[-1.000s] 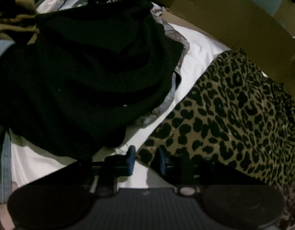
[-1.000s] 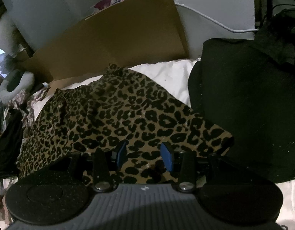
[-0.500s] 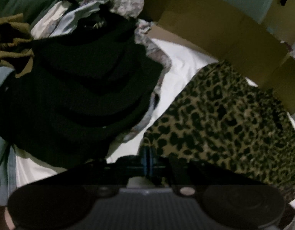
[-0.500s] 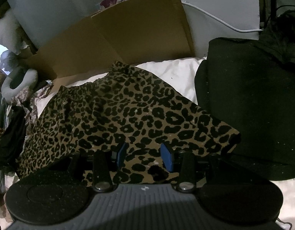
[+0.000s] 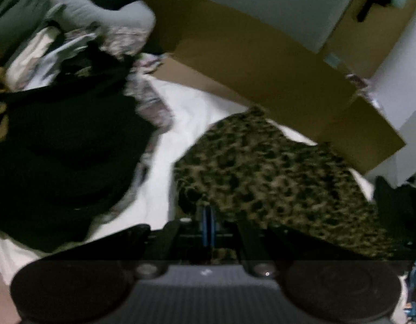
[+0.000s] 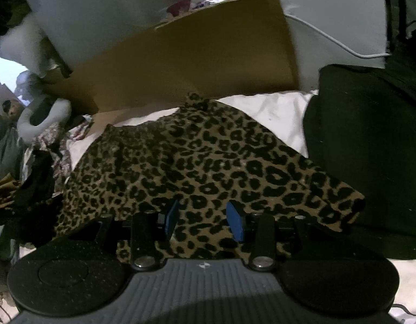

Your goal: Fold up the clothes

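Left gripper (image 5: 208,222) had its 2 blue pads pressed together on the near-left edge of the leopard-print garment (image 5: 264,172), pinching the cloth at that corner. From the pinch the fabric ran away to the right and toward the far side, over the white bedding (image 5: 186,113); the left wrist view was blurred, so finer folds could not be read.

Right gripper (image 6: 203,220) stood with its jaws partly apart. The blue fingers (image 6: 235,222) sat on either side of a strip of the same leopard-print garment (image 6: 208,156), which lay under and between them; whether the pads pressed on the cloth could not be told. The garment's right corner reached close to a dark folded item (image 6: 370,162) on the right of that view.

Surroundings noted:
- A pile of black clothing (image 5: 64,156) lay on the left of the bedding, just beside the garment with a band of white sheet between them.
- Mixed light and patterned clothes (image 5: 80,46) were heaped behind that pile.
- Brown cardboard (image 5: 262,62) leaned along the far edge of the bed, behind the garment.
- A pale cable (image 6: 343,46) ran along the wall above the dark item.
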Available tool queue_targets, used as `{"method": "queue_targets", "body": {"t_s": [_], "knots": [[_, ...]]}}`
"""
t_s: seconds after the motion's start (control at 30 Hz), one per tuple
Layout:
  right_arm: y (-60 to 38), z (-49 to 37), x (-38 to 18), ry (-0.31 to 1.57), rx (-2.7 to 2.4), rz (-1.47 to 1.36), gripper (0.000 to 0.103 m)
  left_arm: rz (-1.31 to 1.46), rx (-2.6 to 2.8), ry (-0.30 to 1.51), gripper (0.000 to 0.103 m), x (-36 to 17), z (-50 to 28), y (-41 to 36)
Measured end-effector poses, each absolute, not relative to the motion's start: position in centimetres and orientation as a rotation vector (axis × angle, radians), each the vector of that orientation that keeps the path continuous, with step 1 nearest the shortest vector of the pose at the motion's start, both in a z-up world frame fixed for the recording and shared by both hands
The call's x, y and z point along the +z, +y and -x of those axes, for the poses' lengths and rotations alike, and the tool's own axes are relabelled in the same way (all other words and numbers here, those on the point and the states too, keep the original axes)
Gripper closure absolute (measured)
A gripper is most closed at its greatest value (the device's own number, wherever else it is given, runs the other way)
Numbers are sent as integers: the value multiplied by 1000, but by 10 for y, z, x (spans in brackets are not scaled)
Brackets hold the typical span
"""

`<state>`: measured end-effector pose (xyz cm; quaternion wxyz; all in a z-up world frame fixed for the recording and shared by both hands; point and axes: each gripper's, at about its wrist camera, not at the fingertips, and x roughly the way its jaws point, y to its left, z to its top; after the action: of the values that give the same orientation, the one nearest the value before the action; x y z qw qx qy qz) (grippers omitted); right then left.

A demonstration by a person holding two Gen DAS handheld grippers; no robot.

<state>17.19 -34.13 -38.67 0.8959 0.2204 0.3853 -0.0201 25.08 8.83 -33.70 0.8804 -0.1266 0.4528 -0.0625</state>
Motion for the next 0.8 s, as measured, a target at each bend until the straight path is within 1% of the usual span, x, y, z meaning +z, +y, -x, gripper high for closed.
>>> {"method": "queue_targets", "body": {"t_s": [0.57, 0.6, 0.67, 0.8], "knots": [[-286, -186, -372, 778, 159, -451, 56, 329, -413, 918, 100, -304, -254, -11], [-283, -186, -371, 773, 165, -451, 55, 327, -425, 922, 100, -304, -254, -16], [-277, -187, -371, 765, 182, -456, 49, 322, -451, 932, 100, -303, -253, -26], [-263, -188, -370, 760, 226, -440, 48, 319, -479, 958, 100, -305, -252, -43]]}}
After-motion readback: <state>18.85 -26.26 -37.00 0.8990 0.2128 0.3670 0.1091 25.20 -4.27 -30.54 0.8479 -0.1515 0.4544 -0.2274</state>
